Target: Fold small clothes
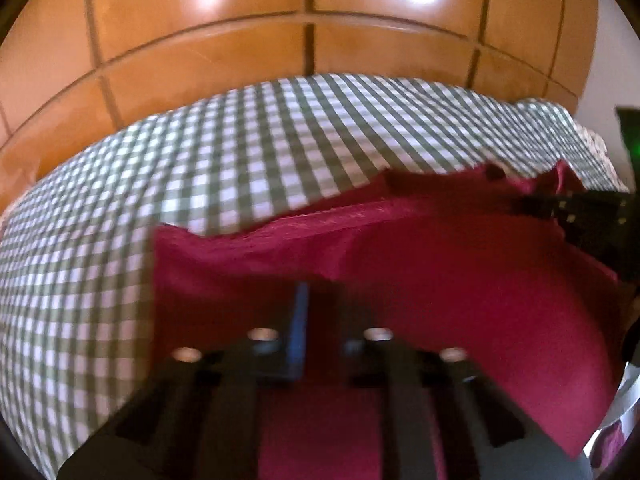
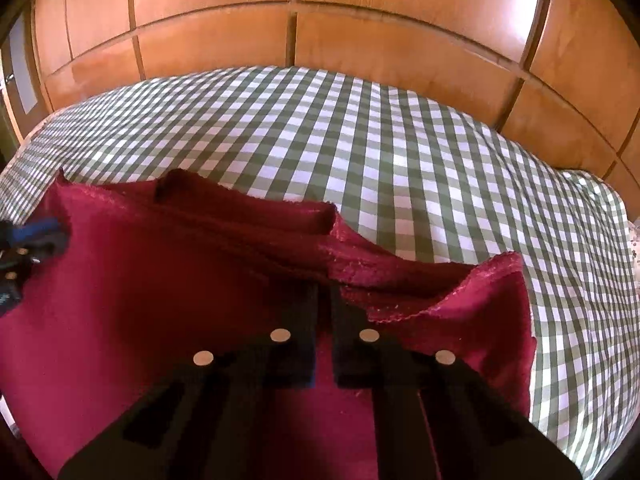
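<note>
Cloth (image 2: 168, 280), dark red, lies rumpled on the bed (image 2: 400, 152), soft and light (a judgement), best pinched at its frayed edges. My left gripper (image 1: 310, 300) and right gripper (image 2: 325, 300) are both closed on its near fabric. Checked sheet; orange wooden wardrobe (image 2: 400, 40) behind.

Bed's got a green-and-white checked sheet (image 2: 400, 152) on it. A crumpled dark red cloth (image 2: 160, 280) lies right on top.

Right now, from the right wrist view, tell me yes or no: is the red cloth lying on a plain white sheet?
No. The red cloth lies on a green-and-white checked sheet.
</note>
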Tool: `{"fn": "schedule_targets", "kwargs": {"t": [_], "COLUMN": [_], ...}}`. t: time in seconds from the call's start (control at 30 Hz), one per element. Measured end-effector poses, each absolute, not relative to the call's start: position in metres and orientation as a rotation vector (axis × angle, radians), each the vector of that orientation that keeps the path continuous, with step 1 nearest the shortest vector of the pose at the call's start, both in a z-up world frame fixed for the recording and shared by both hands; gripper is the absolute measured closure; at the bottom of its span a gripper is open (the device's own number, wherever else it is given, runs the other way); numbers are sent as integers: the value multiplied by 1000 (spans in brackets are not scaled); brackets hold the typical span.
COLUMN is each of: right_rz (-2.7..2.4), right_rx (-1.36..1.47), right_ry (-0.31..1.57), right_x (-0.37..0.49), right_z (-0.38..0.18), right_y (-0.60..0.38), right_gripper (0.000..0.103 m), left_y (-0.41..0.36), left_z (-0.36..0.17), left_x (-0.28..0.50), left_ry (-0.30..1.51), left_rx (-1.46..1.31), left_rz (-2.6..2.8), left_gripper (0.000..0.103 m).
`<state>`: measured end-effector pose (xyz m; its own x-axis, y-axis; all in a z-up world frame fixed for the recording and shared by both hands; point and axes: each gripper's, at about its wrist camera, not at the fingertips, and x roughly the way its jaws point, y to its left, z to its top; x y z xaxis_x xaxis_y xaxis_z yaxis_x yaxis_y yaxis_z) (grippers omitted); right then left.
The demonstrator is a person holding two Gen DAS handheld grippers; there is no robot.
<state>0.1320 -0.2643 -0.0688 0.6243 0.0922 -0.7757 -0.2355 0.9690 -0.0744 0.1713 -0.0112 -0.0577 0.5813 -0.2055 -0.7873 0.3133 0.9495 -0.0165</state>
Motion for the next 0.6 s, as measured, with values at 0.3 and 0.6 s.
{"fn": "schedule_targets", "kwargs": {"t": [0.3,0.6], "right_rz": [121,90], "right_rx": [-127,-58], "right_ry": [839,856], "right_x": [152,151], "right_z": [-64,-73], "right_y": [-270,-282], "right_gripper": [103,73], "left_y": [-13,-1], "left_z": [-66,-49], "left_x": [197,178], "left_ry": [895,869], "left_rx": [93,46], "left_rz": [-204,-139], "left_gripper": [103,68]}}
